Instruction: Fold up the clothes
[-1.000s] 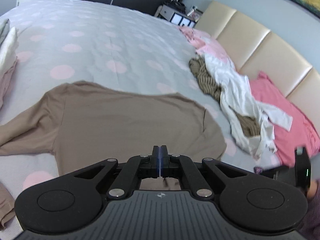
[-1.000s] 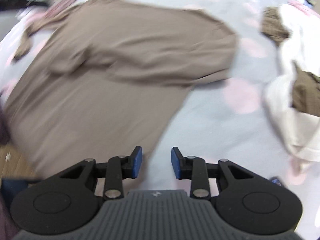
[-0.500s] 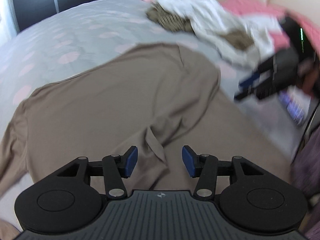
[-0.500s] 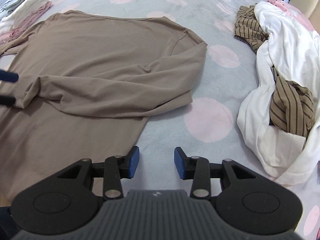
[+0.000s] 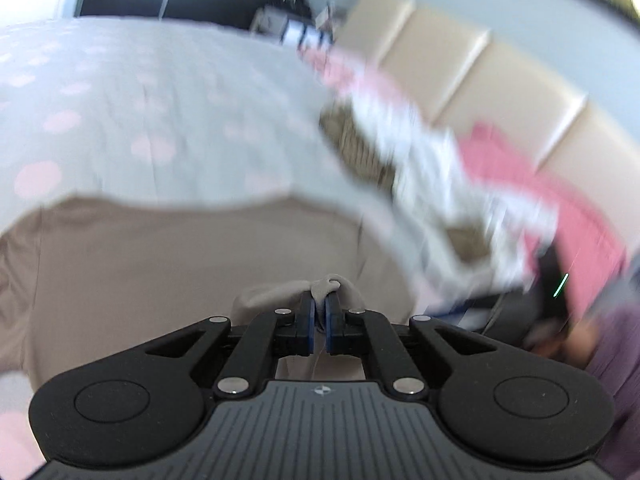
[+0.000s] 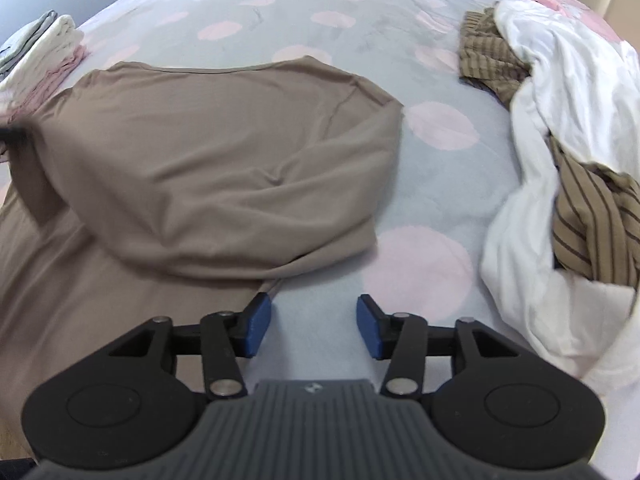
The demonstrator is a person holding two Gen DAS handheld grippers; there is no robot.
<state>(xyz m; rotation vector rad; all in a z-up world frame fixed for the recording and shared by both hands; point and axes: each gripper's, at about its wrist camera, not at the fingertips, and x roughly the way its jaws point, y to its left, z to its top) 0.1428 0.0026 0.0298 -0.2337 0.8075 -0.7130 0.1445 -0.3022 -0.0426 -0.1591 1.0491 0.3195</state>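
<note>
- The taupe long-sleeved top (image 6: pixel 208 152) lies spread on the polka-dot bedspread (image 6: pixel 424 184), its right side already turned in over the body, so this looks like the sleeve-and-side fold.
- To do it well, I'd judge: carry the pinched cloth straight across, keep it low and taut, and lay the edge parallel to the folded side so no ridge is trapped underneath.
- Left gripper (image 5: pixel 319 318): clenched on a small bunch of the top's fabric, which pokes up between the blue pads (image 5: pixel 307 320). This view is motion-blurred.
- Right gripper (image 6: pixel 312 326): jaws spread wide, holding nothing; the left pad sits just at the top's near edge, though I can't tell if it touches.
- A heap of unfolded clothes (image 6: pixel 560 168) waits to the right, and a folded stack (image 6: pixel 44 48) sits far left.
</note>
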